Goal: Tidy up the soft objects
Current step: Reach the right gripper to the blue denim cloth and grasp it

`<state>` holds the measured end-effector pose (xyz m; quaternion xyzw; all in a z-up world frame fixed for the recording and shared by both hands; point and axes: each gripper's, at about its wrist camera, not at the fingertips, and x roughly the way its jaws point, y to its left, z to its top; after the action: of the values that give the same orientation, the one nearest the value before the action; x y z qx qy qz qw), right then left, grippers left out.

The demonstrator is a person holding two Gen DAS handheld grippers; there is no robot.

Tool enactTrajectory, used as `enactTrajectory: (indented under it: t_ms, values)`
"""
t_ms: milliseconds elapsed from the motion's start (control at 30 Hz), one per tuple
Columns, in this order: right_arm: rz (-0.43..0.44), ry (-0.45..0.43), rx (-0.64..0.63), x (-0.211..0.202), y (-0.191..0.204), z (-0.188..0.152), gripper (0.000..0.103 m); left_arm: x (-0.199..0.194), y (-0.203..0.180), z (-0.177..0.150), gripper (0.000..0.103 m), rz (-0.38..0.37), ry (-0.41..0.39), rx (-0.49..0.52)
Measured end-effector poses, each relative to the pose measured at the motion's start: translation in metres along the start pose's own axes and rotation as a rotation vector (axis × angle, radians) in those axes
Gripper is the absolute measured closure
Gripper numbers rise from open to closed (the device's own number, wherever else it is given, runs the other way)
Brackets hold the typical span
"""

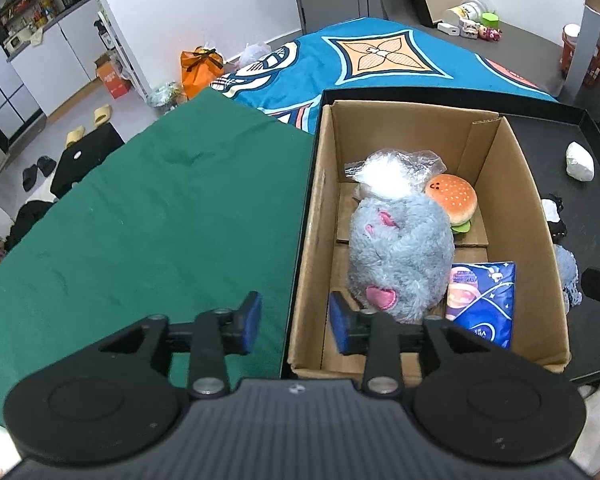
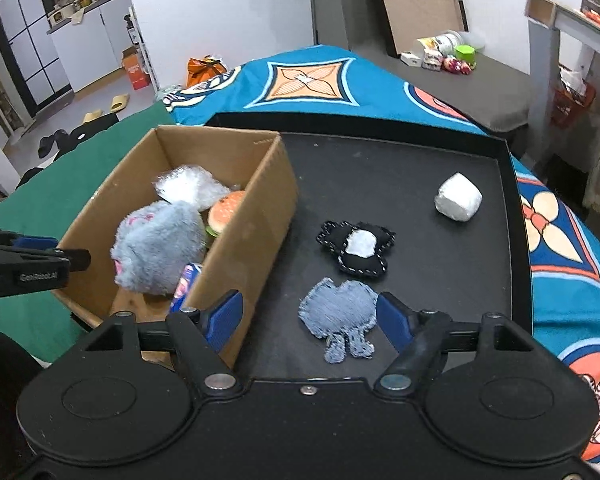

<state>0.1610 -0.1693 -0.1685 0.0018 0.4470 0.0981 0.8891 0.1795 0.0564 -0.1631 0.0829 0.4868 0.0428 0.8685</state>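
A cardboard box holds a grey plush toy, a burger toy, a clear plastic bag and a blue tissue pack. My left gripper hangs open over the box's near left wall, holding nothing. In the right wrist view, a denim patch lies flat on the black tray. My right gripper is open just above it, one blue pad on either side and neither touching. Farther back on the tray lie a black-and-white felt piece and a white lump.
The box stands in the tray's left part, on a bed with a green cloth and a blue patterned blanket. The tray's raised rim runs along the right. Slippers and bags lie on the floor beyond.
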Motion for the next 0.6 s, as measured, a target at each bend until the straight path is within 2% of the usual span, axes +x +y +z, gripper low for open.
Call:
enactTrajectory:
  t_ms: [133, 333, 467, 600]
  values:
    - [0.007, -0.002, 0.027, 0.004, -0.01, -0.003, 0.03, -0.002, -0.003, 0.0, 0.049, 0.012, -0.008, 0.019]
    - [0.025, -0.002, 0.078, 0.014, -0.031, -0.011, 0.034, -0.003, -0.01, 0.0, 0.034, 0.048, -0.019, 0.054]
    - [0.046, 0.006, 0.13, 0.024, -0.044, -0.014, 0.04, -0.005, -0.015, 0.0, 0.032, 0.073, -0.024, 0.084]
    - [0.064, 0.004, 0.163, 0.033, -0.053, -0.016, 0.04, -0.003, -0.02, 0.002, 0.032, 0.093, -0.021, 0.1]
